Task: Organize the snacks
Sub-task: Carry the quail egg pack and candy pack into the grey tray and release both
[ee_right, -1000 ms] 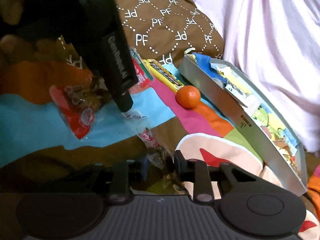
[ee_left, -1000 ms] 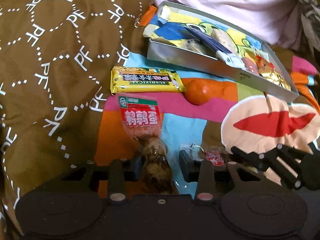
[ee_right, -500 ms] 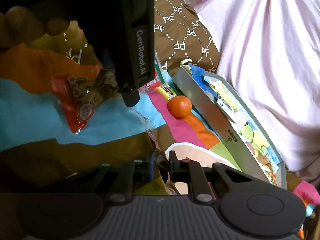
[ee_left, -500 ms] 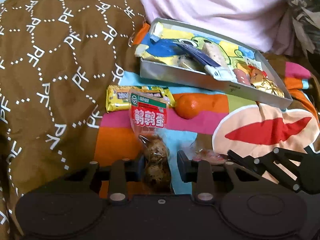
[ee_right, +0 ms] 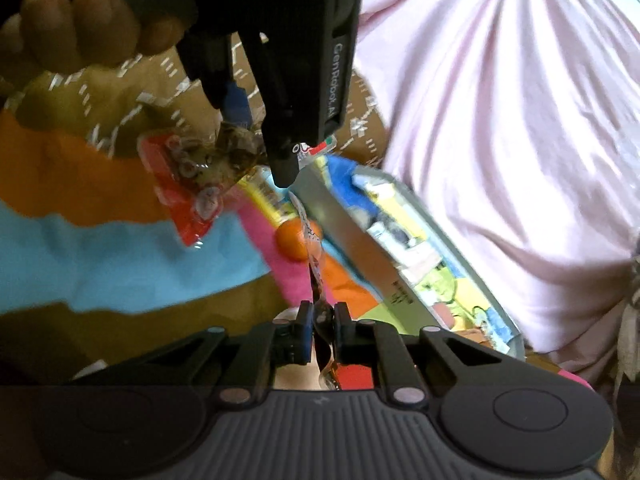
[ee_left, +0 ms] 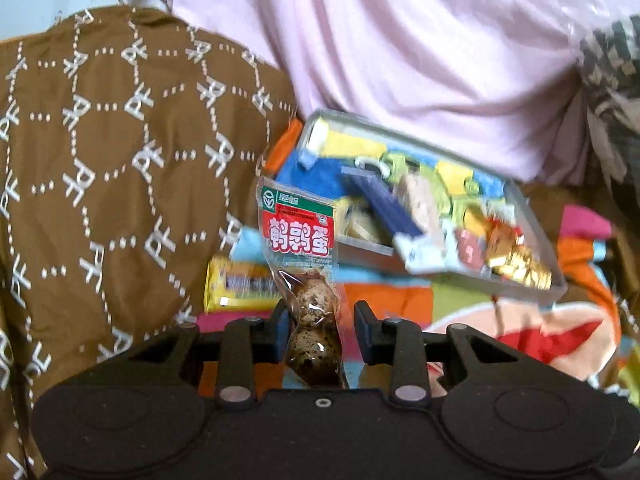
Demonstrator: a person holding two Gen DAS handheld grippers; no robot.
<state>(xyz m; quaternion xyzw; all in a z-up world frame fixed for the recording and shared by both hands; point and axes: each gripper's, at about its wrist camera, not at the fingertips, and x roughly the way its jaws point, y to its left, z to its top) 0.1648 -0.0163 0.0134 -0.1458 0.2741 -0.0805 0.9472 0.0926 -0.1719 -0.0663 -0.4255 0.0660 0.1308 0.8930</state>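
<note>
Gripping quail egg pack (ee_left: pixel 308 280) w/ left gripper (ee_left: pixel 322 332), right gripper (ee_right: pixel 320 330) pinching clear wrapper (ee_right: pixel 314 264).

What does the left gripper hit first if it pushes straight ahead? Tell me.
Most likely the metal tin of snacks: its near wall sits just beyond the quail egg packet that the left gripper holds. Depth is unclear; the gripper may pass over the yellow bar.

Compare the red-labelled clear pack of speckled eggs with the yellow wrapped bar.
The red-labelled clear pack of speckled eggs stands upright, lifted between the left gripper fingers; the yellow wrapped bar lies flat on the blanket, ungripped. The egg pack is see-through, the bar opaque. Both remain outside the grey tray.
</note>
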